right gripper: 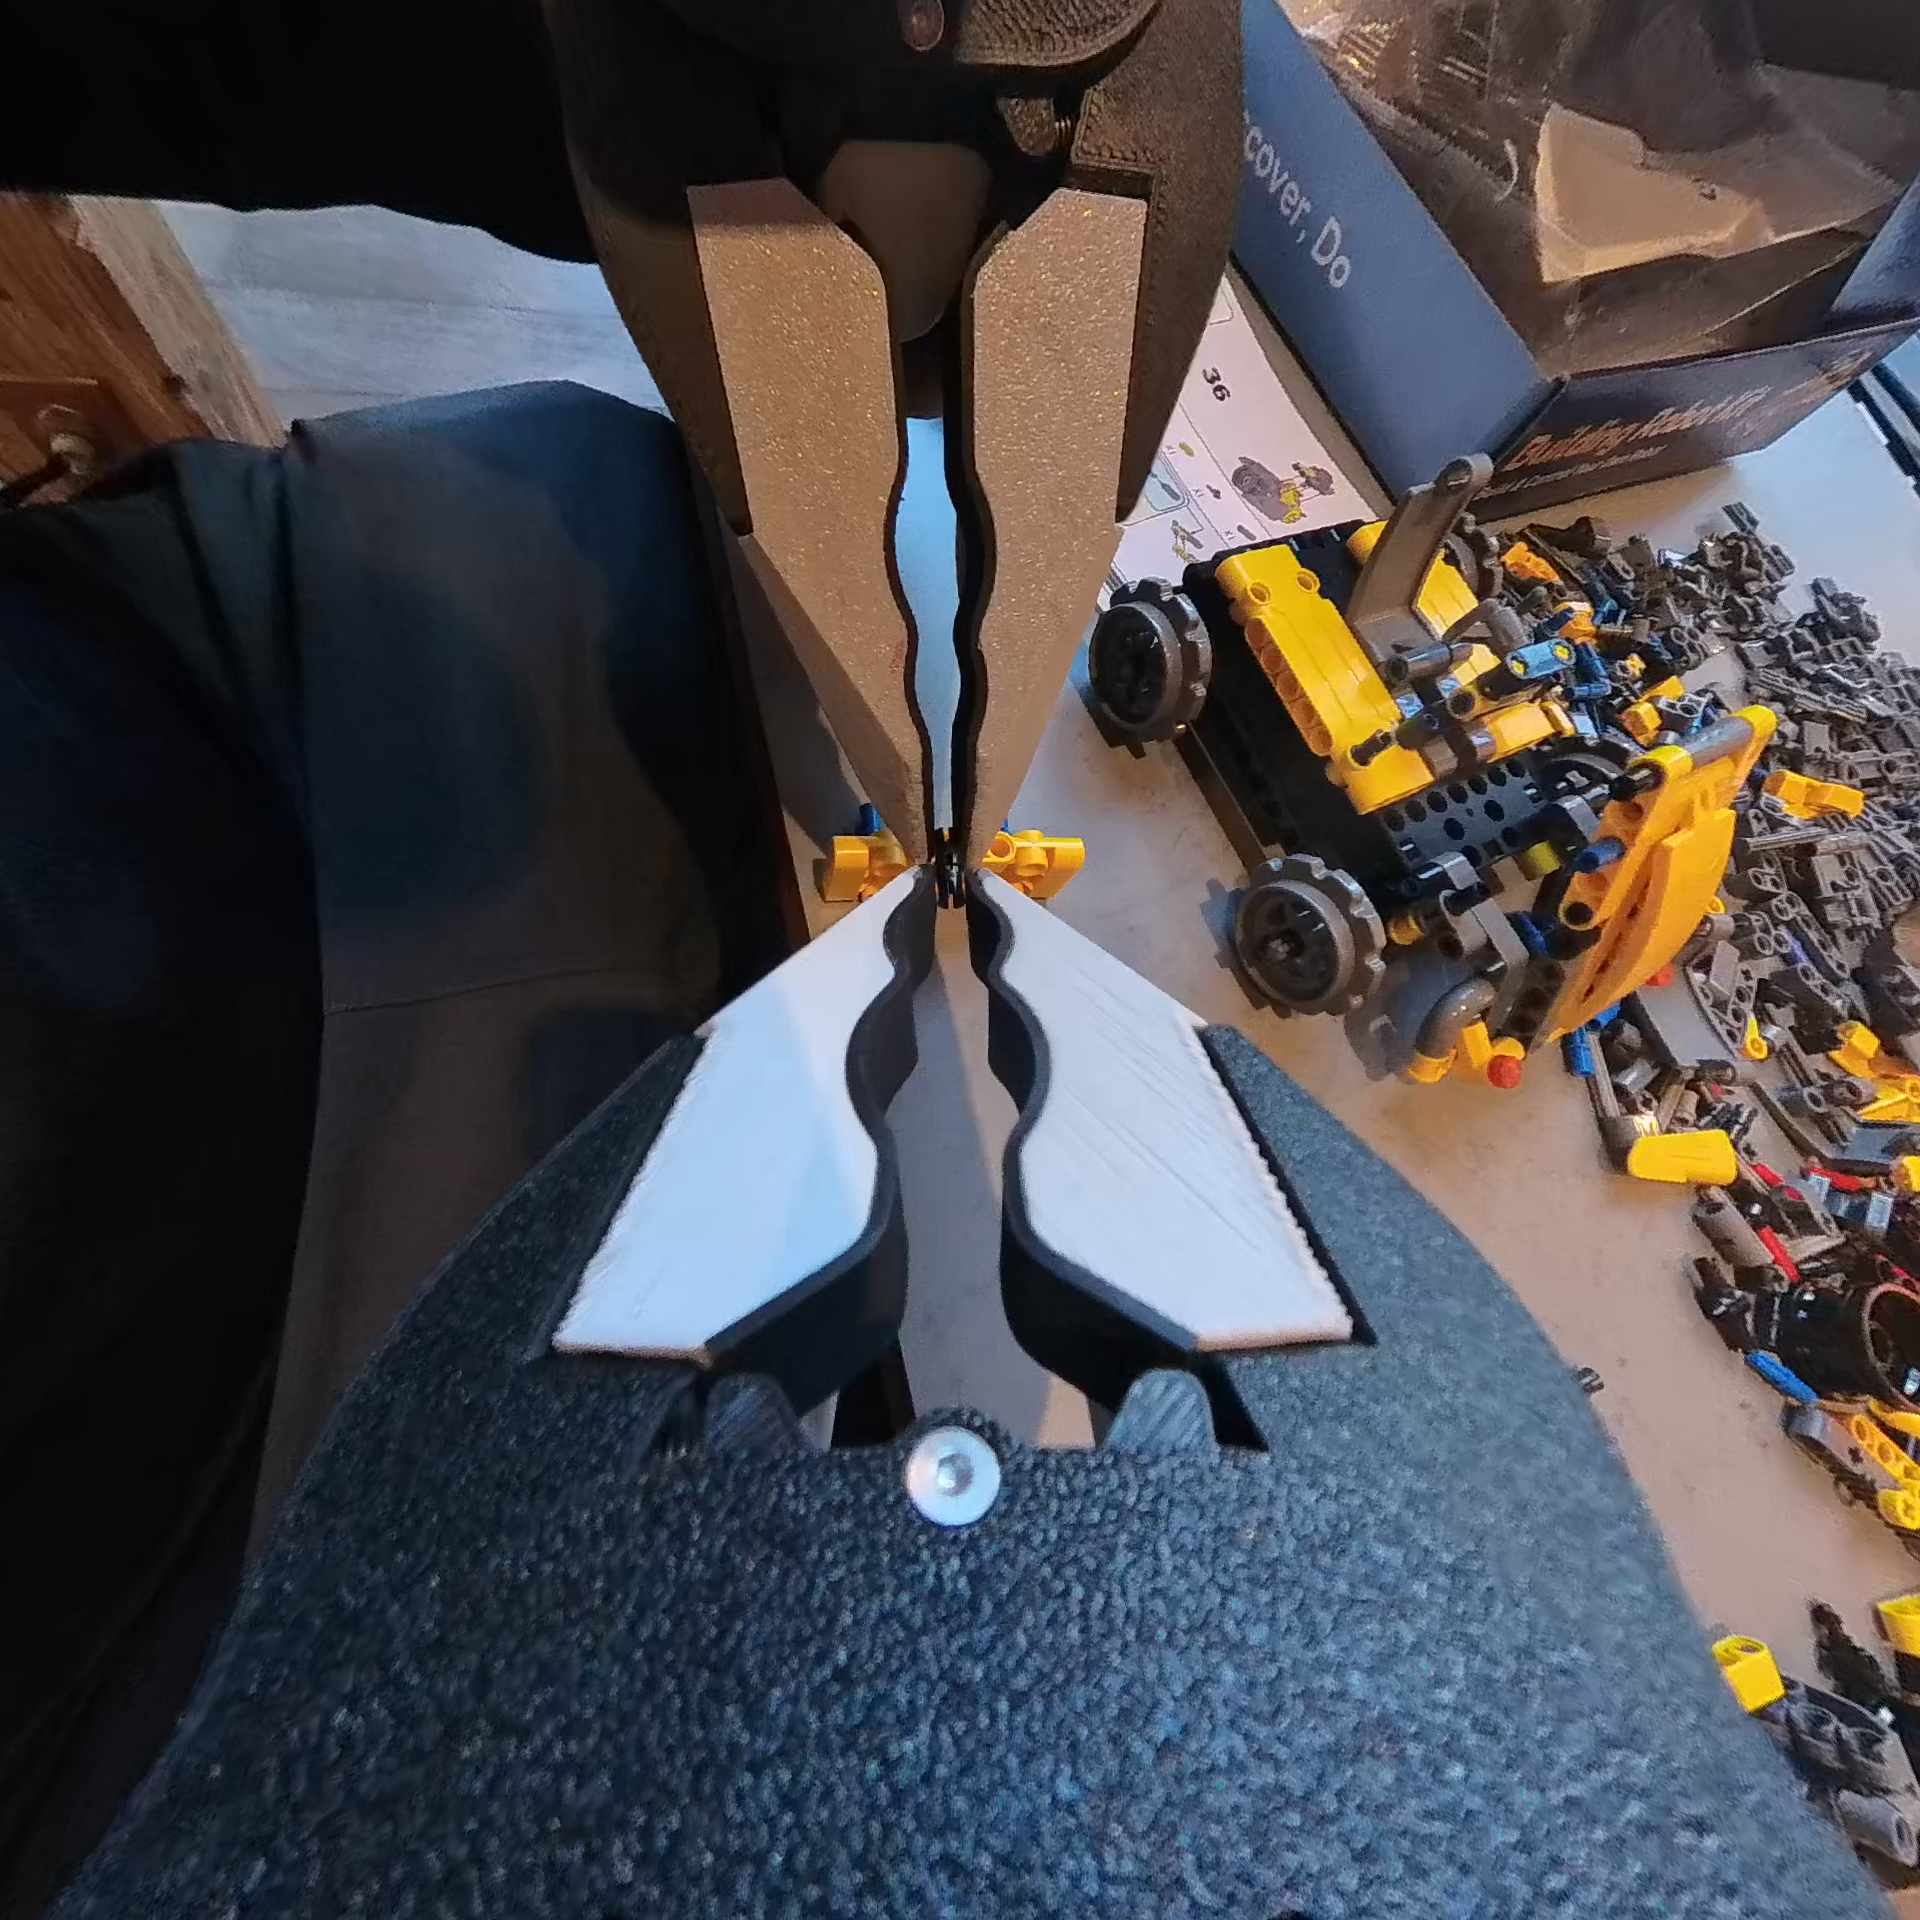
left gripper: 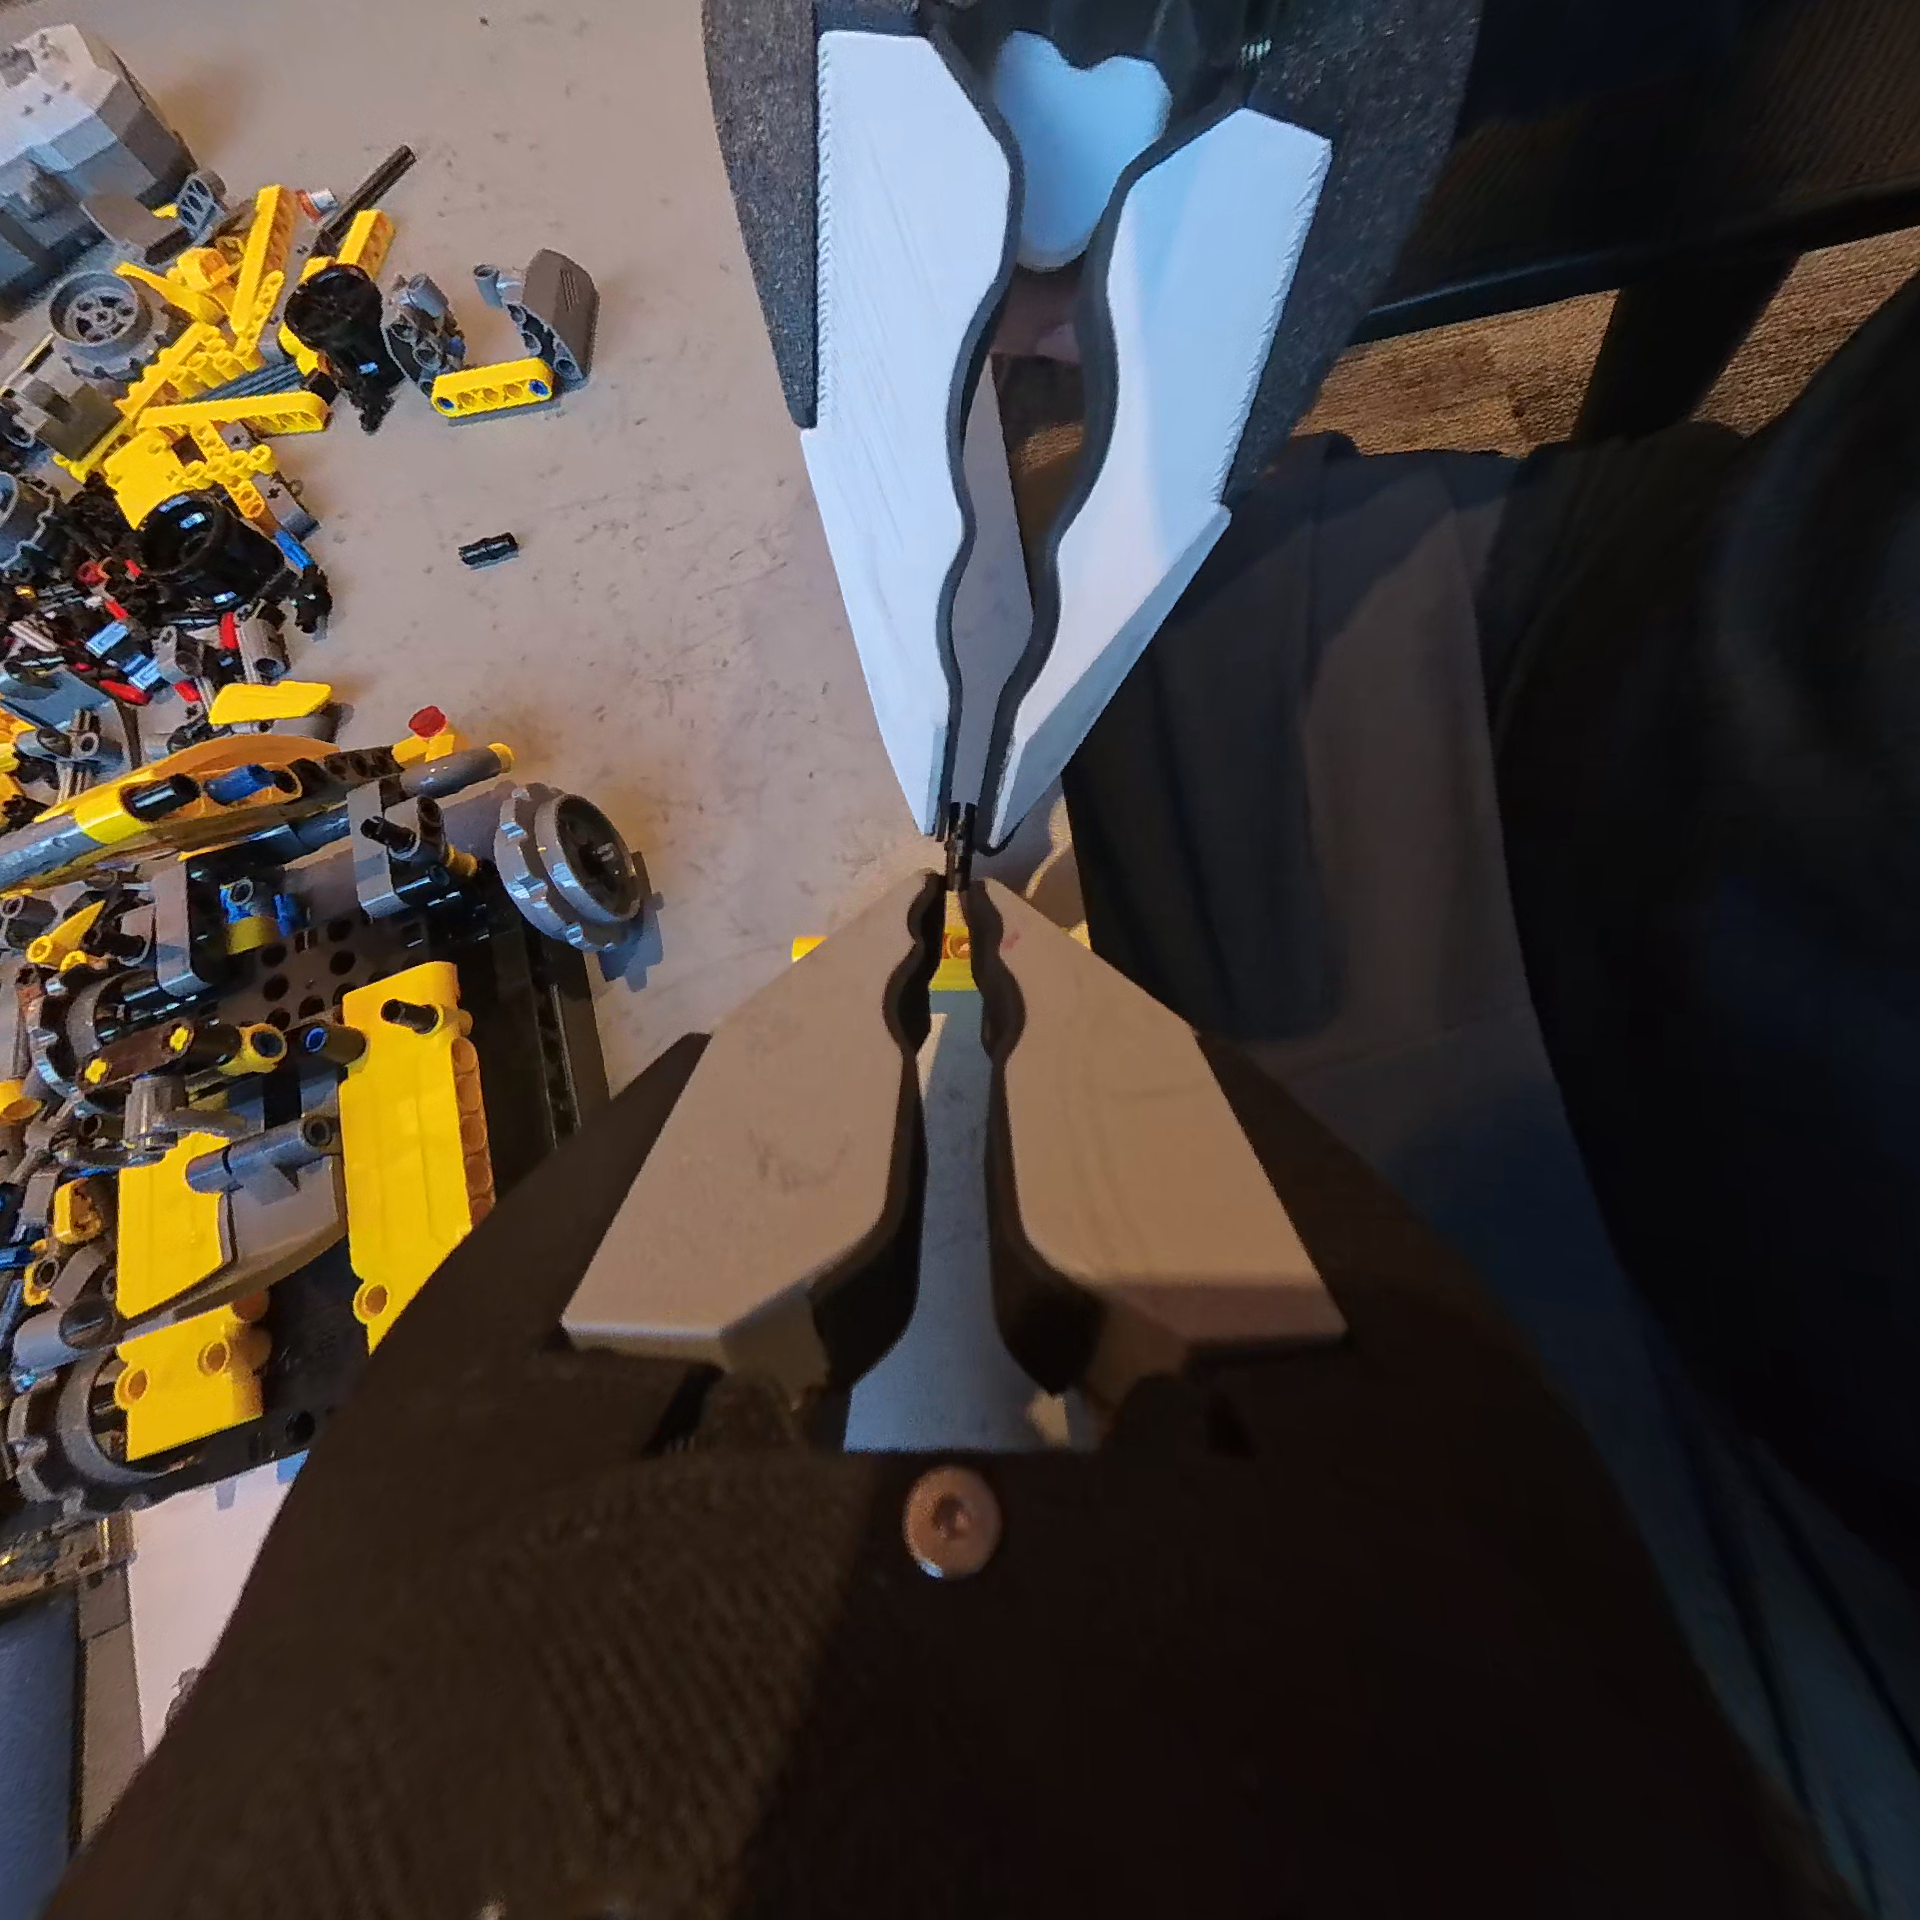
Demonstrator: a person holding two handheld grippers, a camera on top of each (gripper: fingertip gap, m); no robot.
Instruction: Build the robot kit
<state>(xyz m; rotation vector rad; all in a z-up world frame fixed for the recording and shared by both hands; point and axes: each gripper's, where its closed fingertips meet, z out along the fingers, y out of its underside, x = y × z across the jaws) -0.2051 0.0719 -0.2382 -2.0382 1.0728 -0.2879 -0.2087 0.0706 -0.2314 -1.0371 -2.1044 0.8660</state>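
My left gripper (left gripper: 952, 883), with grey fingers, and my right gripper (right gripper: 945, 885), with white fingers, meet tip to tip above the table's near edge. Both are shut on one small black pin (left gripper: 957, 850), each pinching one end; the pin also shows in the right wrist view (right gripper: 945, 864). The right gripper (left gripper: 962, 821) comes down from the top in the left wrist view, and the left gripper (right gripper: 940, 831) does the same in the right wrist view. A small yellow brick part (right gripper: 1039, 857) lies on the table right under the tips, partly hidden.
A half-built yellow and black wheeled model (right gripper: 1403, 727) stands on the beige table (left gripper: 644, 582), also seen in the left wrist view (left gripper: 312, 1039). Loose parts lie heaped (right gripper: 1818, 1195) beside it. A dark box (right gripper: 1507, 312), a booklet (right gripper: 1236, 468) and a person's dark clothing (right gripper: 416, 727) border the scene. The grippers are tip to tip, or close to it.
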